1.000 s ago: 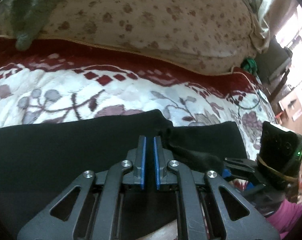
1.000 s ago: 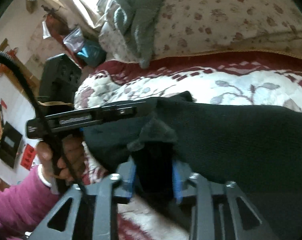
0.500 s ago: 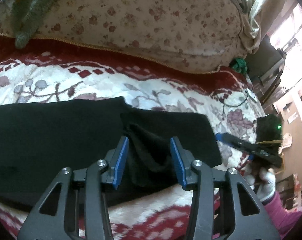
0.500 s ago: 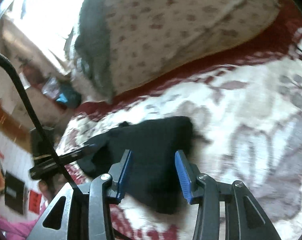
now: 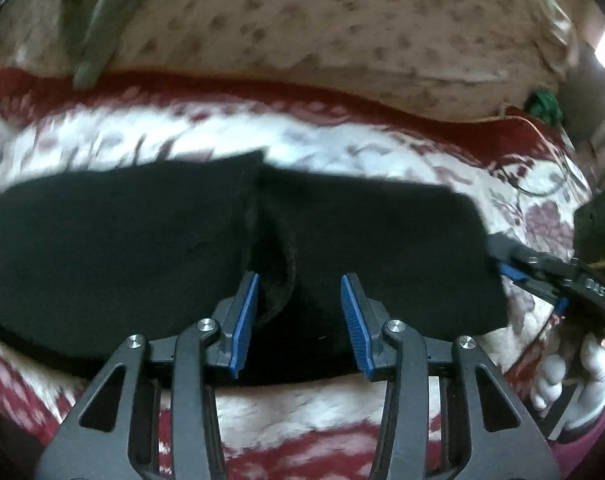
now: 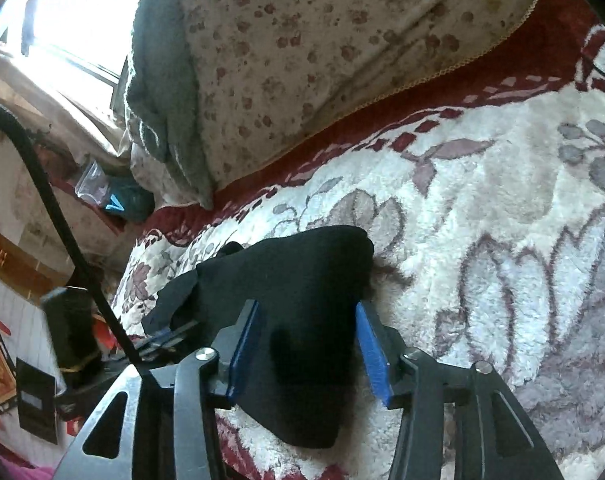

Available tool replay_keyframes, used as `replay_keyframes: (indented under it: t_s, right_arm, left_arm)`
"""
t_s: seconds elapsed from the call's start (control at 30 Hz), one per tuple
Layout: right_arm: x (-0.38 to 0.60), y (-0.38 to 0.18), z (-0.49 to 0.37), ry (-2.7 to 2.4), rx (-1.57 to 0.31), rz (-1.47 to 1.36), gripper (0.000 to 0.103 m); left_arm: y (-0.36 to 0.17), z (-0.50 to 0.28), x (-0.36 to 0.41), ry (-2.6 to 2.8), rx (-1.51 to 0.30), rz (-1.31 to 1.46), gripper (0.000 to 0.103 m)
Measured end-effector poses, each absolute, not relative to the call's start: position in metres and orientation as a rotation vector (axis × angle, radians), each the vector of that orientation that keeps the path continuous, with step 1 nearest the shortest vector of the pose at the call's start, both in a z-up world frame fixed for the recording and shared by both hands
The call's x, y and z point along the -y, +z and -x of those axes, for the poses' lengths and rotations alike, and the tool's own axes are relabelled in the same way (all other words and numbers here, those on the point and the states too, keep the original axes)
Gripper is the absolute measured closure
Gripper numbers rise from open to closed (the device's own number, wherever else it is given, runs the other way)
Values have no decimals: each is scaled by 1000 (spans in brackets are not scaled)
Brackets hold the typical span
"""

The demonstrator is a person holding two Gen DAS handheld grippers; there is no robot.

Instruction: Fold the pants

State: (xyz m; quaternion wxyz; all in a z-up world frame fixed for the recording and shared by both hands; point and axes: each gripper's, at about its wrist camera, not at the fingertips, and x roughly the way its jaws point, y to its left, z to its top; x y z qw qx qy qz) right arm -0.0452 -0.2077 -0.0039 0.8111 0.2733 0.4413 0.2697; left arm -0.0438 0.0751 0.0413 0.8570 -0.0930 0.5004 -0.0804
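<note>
Both let go w/in the last sec: left gripper (image 5: 300, 320) & right gripper (image 6: 308, 350) fingers were spread wide, holding nothing, pants (image 5: 142, 248) lay folded on the bed (image 6: 482, 208) just ahead of them, so fold looked set

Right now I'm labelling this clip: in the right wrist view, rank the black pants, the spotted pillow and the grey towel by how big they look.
1. spotted pillow
2. black pants, though nearness to the camera inflates them
3. grey towel
</note>
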Motion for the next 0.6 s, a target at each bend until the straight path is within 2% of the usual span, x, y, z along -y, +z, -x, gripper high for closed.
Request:
replay_keyframes:
  t_s: [0.2,0.4,0.5,0.53,0.57,0.6]
  right_arm:
    - [204,-11,36,600,-946,-600,53]
    - [201,-22,32,617,-948,-630,51]
    - [195,-22,32,632,-923,-581,62]
    - [195,-23,32,633,-915,-578,65]
    - [196,-23,32,635,-914,-586,67]
    - [197,-22,33,637,-909,-597,71]
  left_arm:
    - [43,46,-107,-159,-1045,300,62]
    - [34,40,-87,-195,-1084,276,61]
    - [33,43,-79,-188,-1049,265,61]
    - [33,42,-79,-190,-1047,265,63]
    - [33,43,-79,-204,-1043,268,76]
    - [33,43,-79,-220,-1045,274,82]
